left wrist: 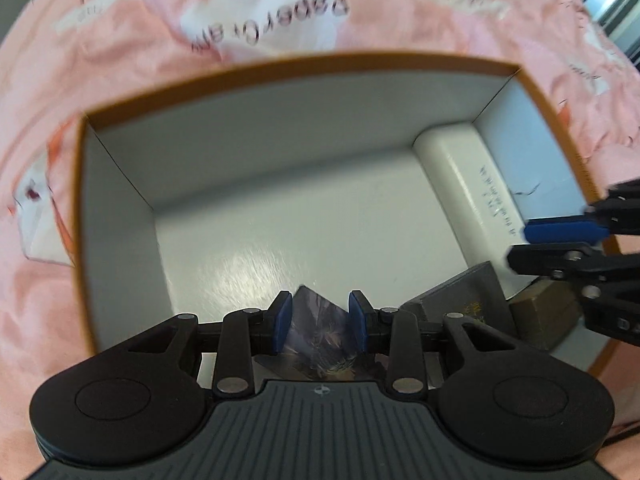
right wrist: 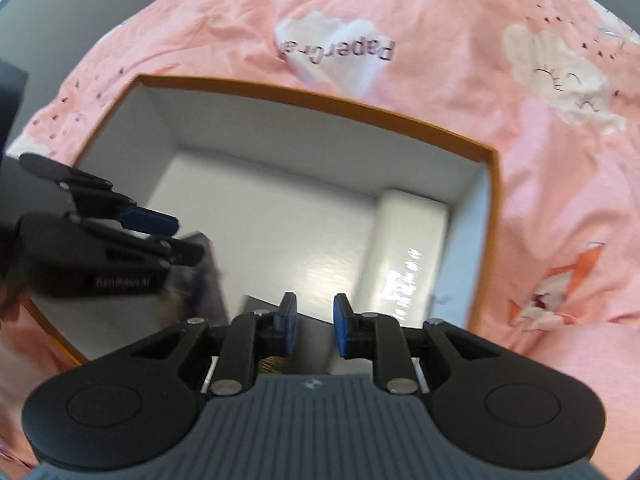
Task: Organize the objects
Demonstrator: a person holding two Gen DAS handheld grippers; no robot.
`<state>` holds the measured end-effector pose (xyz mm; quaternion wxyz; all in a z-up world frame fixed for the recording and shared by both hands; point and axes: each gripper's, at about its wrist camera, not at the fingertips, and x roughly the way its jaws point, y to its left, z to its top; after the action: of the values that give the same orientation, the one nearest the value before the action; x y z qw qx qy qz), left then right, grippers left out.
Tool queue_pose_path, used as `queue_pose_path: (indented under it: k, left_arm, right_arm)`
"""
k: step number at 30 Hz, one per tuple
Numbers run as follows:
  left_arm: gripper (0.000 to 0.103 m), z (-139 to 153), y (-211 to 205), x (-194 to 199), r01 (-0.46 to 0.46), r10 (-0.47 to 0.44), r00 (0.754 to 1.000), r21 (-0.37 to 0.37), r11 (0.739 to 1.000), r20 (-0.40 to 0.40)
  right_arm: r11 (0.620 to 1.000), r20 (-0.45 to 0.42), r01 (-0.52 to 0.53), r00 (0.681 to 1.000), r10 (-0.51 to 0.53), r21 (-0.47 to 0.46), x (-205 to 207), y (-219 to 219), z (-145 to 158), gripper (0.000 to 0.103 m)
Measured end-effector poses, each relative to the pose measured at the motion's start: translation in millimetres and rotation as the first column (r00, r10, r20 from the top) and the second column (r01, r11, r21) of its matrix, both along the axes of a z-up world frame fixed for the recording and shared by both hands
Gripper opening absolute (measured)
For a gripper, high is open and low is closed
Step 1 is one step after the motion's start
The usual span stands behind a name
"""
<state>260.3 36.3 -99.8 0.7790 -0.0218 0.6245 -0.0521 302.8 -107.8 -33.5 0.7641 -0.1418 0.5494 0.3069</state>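
Left tongs (left wrist: 320,320) grip printed card (left wrist: 320,340) | box (left wrist: 280,68) | right tongs (right wrist: 315,322) parted

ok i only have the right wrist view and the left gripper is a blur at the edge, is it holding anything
observer: Yes. In the left wrist view the left gripper is clamped on a card with a dark feathery picture. The card is bowed between the pads, over the floor of the orange-rimmed box.
operator: and whats the dark thing under my fingers
observer: A dark grey box with gold print on top, in the near right corner. The right gripper is above it with its jaws open.
operator: anything beside it
observer: A small brown box just to its right, near the wall and partly hidden by your gripper.
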Motion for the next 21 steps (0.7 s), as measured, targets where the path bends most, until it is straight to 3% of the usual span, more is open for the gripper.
queue_pose_path:
  k: [3, 7, 9, 11, 14, 16, 21]
  left_arm:
    - [0.039, -3, 5, 1, -0.041, 0.04, 0.999, -0.046, 0.998, -0.01]
    - [0.036, -11, 8, 2, -0.072, 0.054, 0.994, -0.21, 0.975, -0.092]
    - [0.035, -10, 3, 0, -0.051, 0.036, 0.997, -0.22, 0.974, -0.071]
    - [0.035, -4, 3, -2, -0.034, 0.03, 0.999, -0.191, 0.981, -0.025]
    - [0.035, 9, 5, 3, -0.032, 0.034, 0.999, -0.049, 0.998, 0.035]
    - [0.038, 6, 9, 5, -0.034, 0.034, 0.999, 0.007, 0.999, 0.02]
    - [0.041, -16, 11, 6, -0.055, 0.055, 0.998, -0.001, 0.998, -0.037]
  right_arm:
    - [1.0, 0.012, -0.001, 1.0, 0.001, -0.005, -2, -2, -12, 0.022]
    - [1.0, 0.02, -0.011, 1.0, 0.011, 0.008, -4, -6, -15, 0.022]
    - [1.0, 0.022, -0.012, 1.0, 0.011, 0.017, -4, -9, -16, 0.022]
    - [1.0, 0.032, -0.015, 0.999, 0.014, 0.026, -6, -11, -14, 0.022]
    - [0.999, 0.053, -0.026, 0.998, 0.024, 0.033, -9, -12, -10, 0.022]
    - [0.999, 0.059, -0.029, 0.998, 0.027, 0.034, -9, -13, -9, 0.022]
    - [0.999, 0.066, -0.033, 0.997, 0.03, 0.042, -11, -14, -6, 0.022]
